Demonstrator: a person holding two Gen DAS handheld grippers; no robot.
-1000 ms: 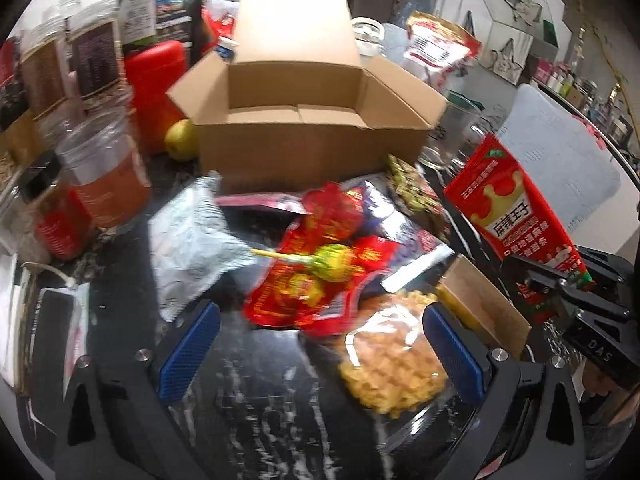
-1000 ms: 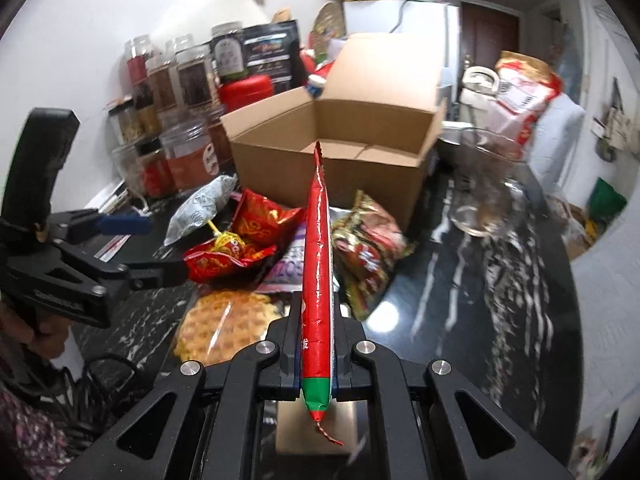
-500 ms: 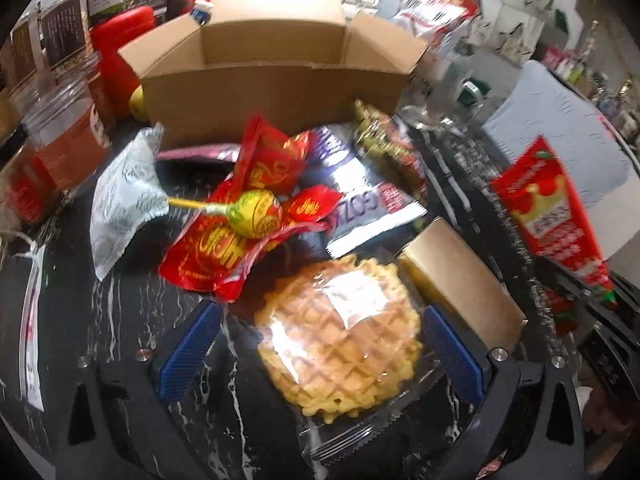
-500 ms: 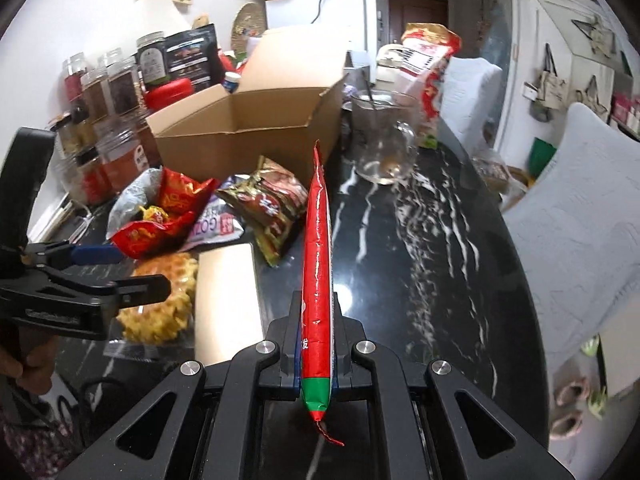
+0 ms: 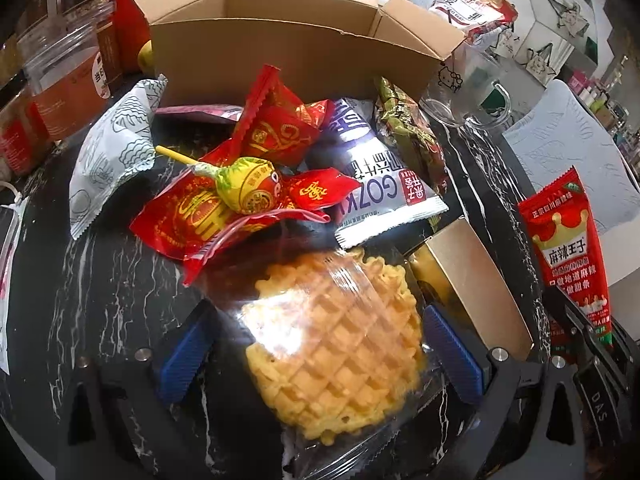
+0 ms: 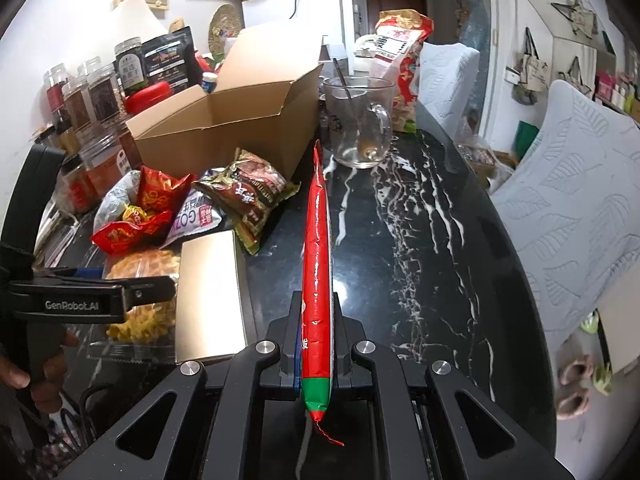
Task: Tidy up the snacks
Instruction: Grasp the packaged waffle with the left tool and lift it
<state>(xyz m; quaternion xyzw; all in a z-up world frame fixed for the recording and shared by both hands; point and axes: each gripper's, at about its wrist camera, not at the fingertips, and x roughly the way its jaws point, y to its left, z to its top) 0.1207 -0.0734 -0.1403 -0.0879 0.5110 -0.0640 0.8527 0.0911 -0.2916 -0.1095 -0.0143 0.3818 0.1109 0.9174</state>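
Observation:
My left gripper (image 5: pixel 320 354) is open, its blue pads on either side of a wrapped waffle (image 5: pixel 340 344) lying on the black marble table. Beyond it lie red packets (image 5: pixel 276 128), a lollipop (image 5: pixel 248 188), a silver packet (image 5: pixel 376 184), a white packet (image 5: pixel 108 156) and a gold box (image 5: pixel 476 280). An open cardboard box (image 5: pixel 288 52) stands behind them. My right gripper (image 6: pixel 316 332) is shut on a long red snack packet (image 6: pixel 316 248), held edge-on above the table; it also shows in the left wrist view (image 5: pixel 568 256). The left gripper (image 6: pixel 132 292) shows at the left of the right wrist view.
Spice jars (image 6: pixel 100 92) and a red container (image 6: pixel 148 96) line the wall at left. A glass mug (image 6: pixel 360 124) with a spoon and a big snack bag (image 6: pixel 400 60) stand beside the cardboard box (image 6: pixel 224 120). Chairs with pale cushions (image 6: pixel 572 184) stand at right.
My left gripper has come down and forward until its open pads straddle the waffle. My right gripper has drawn back to the right with the red packet still in it.

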